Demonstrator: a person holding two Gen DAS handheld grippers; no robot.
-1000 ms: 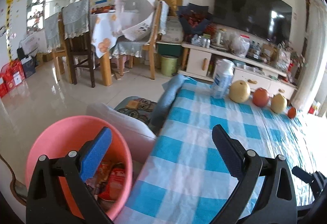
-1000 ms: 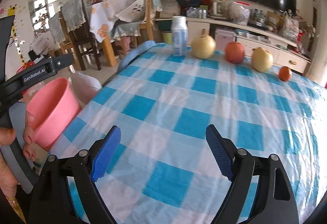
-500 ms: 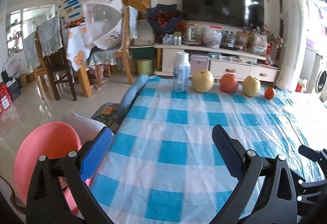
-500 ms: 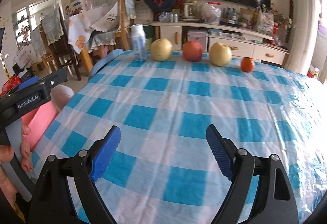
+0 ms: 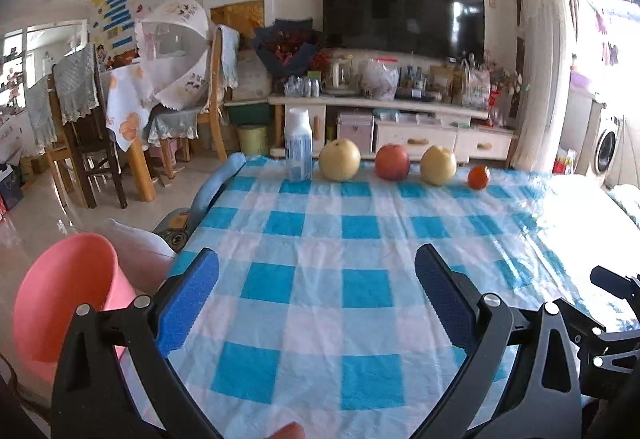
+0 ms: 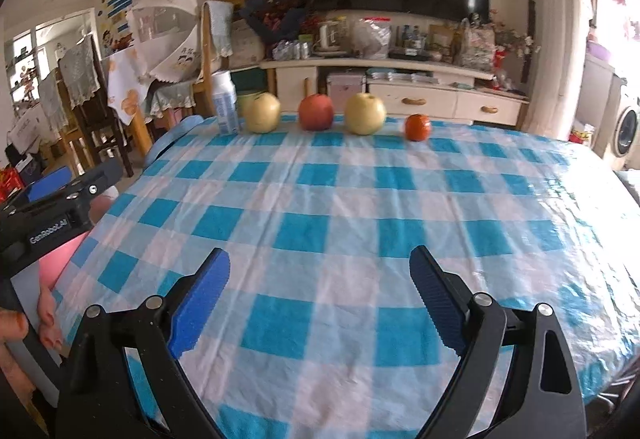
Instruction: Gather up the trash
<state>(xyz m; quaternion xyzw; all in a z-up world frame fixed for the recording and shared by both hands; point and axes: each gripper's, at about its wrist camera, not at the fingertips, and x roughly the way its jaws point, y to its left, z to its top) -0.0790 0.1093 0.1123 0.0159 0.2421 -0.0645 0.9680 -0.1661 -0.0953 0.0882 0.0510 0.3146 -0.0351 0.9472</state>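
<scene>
A pink bin (image 5: 68, 291) stands on the floor beside the table's left edge, its inside hidden from here. My left gripper (image 5: 316, 259) hovers open over the blue checked tablecloth (image 5: 360, 231) with nothing between its pads. My right gripper (image 6: 320, 257) is over the same cloth, its jaws opening and empty. A white bottle (image 5: 299, 145) stands at the far edge next to a row of fruit: a pear (image 5: 339, 160), an apple (image 5: 392, 161), another pear (image 5: 438, 165) and an orange (image 5: 478, 177). In the right wrist view the left gripper's body (image 6: 60, 199) partly covers the bin (image 6: 60, 259).
A white cushion (image 5: 136, 251) lies between the bin and the table. Beyond the table are a TV cabinet (image 5: 420, 127) crowded with items, a small green bin (image 5: 252, 139), and wooden chairs (image 5: 80, 127) at a dining table on the left.
Both views have swung right, away from the pink bin and onto the table. The bin has slid to the left edge. The right jaws stand slightly wider.
</scene>
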